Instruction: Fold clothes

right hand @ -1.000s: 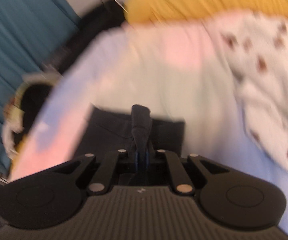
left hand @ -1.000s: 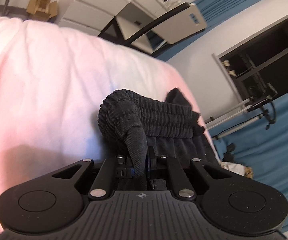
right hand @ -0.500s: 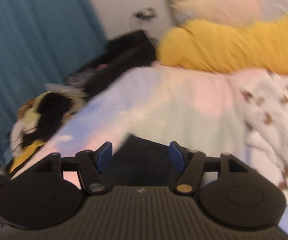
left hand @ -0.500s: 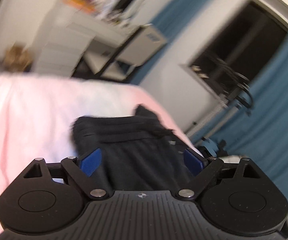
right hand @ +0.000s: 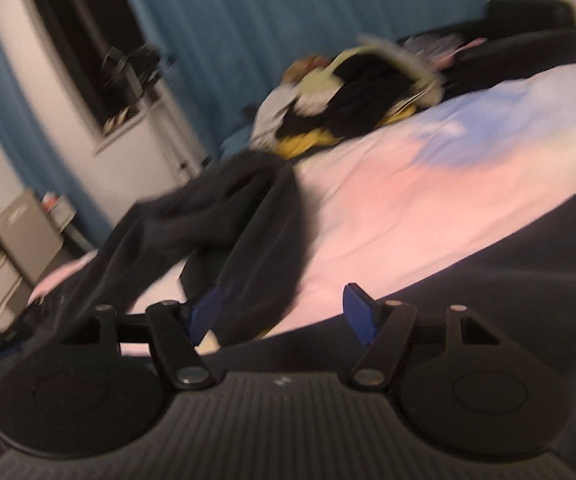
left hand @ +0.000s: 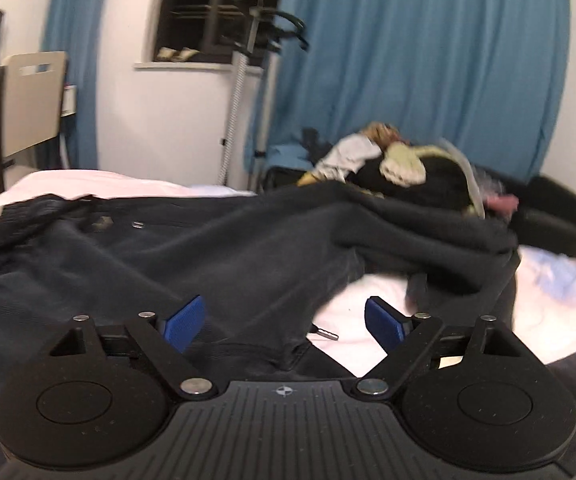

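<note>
Left gripper (left hand: 284, 320): jaws wide apart, holding nothing; we see dark cloth lying under and between the blue pads (left hand: 182, 318)

Right gripper (right hand: 284, 314): jaws likewise apart and empty, its view tilted and blurred

Dark trousers (left hand: 176, 248): spread across the bed (right hand: 388, 208), ribbed waistband at the left, one leg humped and twisted toward the right, its far end hanging near the bed's far edge

Step in hand, as we judge it: between folds, with neither gripper engaged and the trousers not yet flat; much of the folding is left

Next move, we think: each gripper takes an edge, waistband on one side and the crumpled leg on the other, then draws the cloth straight before doubling it

Open room: bare pink and blue bedding to the right of the trousers gives space to lay them out

Beyond the bed: a heap of mixed clothes (left hand: 400, 160), a chair (left hand: 28, 100) at the left, blue curtains (left hand: 428, 60), a dark window (left hand: 212, 8)
</note>
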